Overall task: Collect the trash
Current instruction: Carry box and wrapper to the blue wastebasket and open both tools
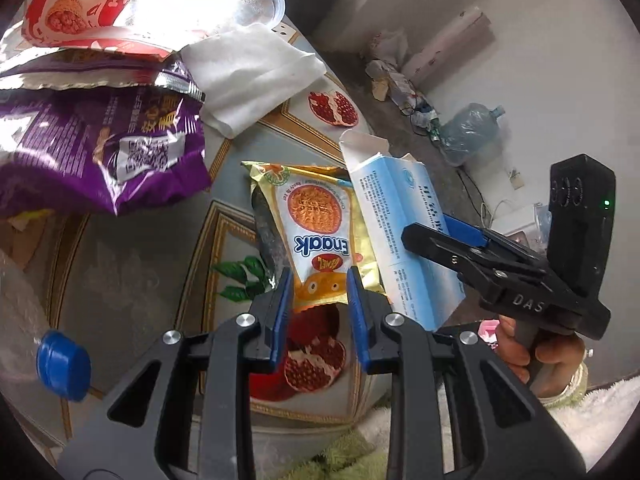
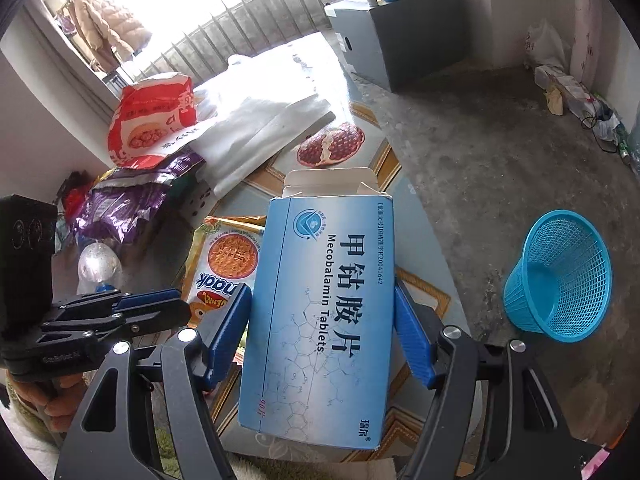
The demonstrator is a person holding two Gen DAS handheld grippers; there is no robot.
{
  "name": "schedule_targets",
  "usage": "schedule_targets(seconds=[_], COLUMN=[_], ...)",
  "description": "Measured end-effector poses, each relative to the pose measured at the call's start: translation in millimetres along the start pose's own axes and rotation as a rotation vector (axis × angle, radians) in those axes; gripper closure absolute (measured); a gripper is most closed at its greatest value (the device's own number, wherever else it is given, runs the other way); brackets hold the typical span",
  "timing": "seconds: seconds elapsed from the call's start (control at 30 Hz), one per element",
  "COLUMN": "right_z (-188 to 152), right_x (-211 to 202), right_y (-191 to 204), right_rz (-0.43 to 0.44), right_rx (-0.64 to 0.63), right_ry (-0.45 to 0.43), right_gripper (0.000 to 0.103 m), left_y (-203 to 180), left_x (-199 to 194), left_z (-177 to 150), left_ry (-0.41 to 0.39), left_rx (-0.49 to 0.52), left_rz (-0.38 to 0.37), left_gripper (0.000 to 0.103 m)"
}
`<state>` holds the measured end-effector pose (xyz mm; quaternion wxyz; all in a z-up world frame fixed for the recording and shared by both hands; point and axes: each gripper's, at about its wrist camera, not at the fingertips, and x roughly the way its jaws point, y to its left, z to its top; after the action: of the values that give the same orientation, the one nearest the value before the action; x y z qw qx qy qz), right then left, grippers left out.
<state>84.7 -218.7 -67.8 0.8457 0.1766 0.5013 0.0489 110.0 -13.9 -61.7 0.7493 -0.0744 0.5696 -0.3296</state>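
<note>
Right now the right gripper [image 2: 322,334] straddles the blue medicine box [image 2: 324,312] on the desk [image 2: 420,236] — pads beside its long edges, though whether they clamp it I cannot tell. Beside it, the left gripper [image 1: 318,300] hangs parted over the Enaak snack packet [image 1: 320,236] — the blue basket [image 2: 560,280] sits on the floor.

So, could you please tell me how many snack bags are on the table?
3: a red bag at the far end, a purple bag beside it, and a gold Enaak packet nearest, left of the blue box. Others may be hidden.
</note>
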Motion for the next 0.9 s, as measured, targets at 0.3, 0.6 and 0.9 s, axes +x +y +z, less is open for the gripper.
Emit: schedule_targets(seconds=[0.3,0.6,0.9], right_z=[-21.1,-22.6,-17.3], right_x=[-6.0,-11.0,-54.2], right_y=[4.7,4.2,-21.6], right_rz=[0.044,0.031,0.036], right_rx=[-0.009,-0.002,0.076], right_ry=[0.019,-0.016,-0.135], right_gripper=[0.035,0.035,0.035], left_y=[-0.2,7.3,-24.1], left_x=[-6.1,-7.5,-40.6], left_z=[-23.0,-22.7,-5.5], left_ry=[-0.024,-0.097,-0.2], left_rx=[-0.023,-0.062,0.043], left_rz=[-0.047,-0.004,0.002], left_gripper=[0.078,0.1,0.101])
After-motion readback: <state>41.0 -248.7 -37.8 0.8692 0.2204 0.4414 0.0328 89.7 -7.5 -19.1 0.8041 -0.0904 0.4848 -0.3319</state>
